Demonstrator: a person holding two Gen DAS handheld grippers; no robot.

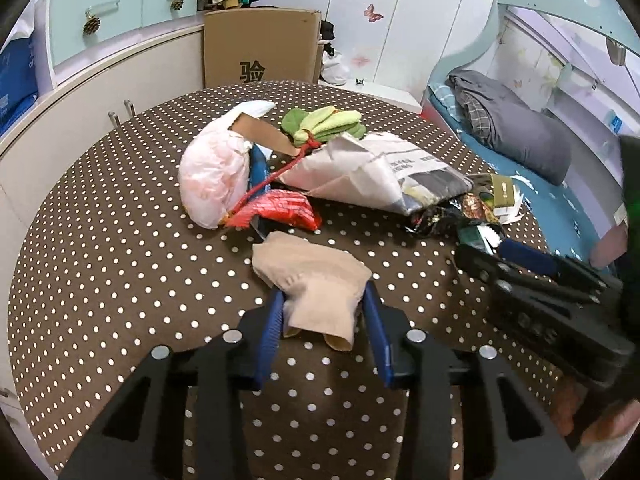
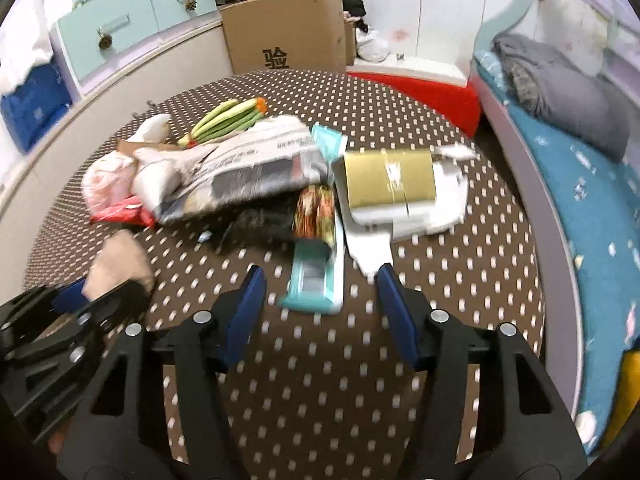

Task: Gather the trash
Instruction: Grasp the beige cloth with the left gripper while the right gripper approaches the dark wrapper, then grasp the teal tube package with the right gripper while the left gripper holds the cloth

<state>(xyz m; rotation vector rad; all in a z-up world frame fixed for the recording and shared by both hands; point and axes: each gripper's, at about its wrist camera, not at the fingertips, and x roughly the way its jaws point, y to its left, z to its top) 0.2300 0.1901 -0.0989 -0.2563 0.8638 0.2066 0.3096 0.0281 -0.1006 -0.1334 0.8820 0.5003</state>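
A pile of trash lies on a round table with a brown dotted cloth (image 1: pixel 120 240). In it are a white and pink plastic bag (image 1: pixel 212 176), a red wrapper (image 1: pixel 288 208), a crumpled newspaper bundle (image 1: pixel 380 168) and a green cloth bundle (image 1: pixel 324 120). My left gripper (image 1: pixel 324 292) is shut on the near end of a beige cloth (image 1: pixel 312 272), which bunches between both pads. My right gripper (image 2: pixel 320 272) stands open, with a teal carton (image 2: pixel 316 280) lying between its fingertips and touching neither. Beyond the carton lie a gold box (image 2: pixel 388 180) and white paper scraps.
A cardboard box (image 1: pixel 260 44) stands behind the table. A bed with blue sheets and a grey blanket (image 1: pixel 520 140) runs along the right side. White cabinets (image 1: pixel 80 120) curve round the left. A red stool (image 2: pixel 432 88) sits past the table's far edge.
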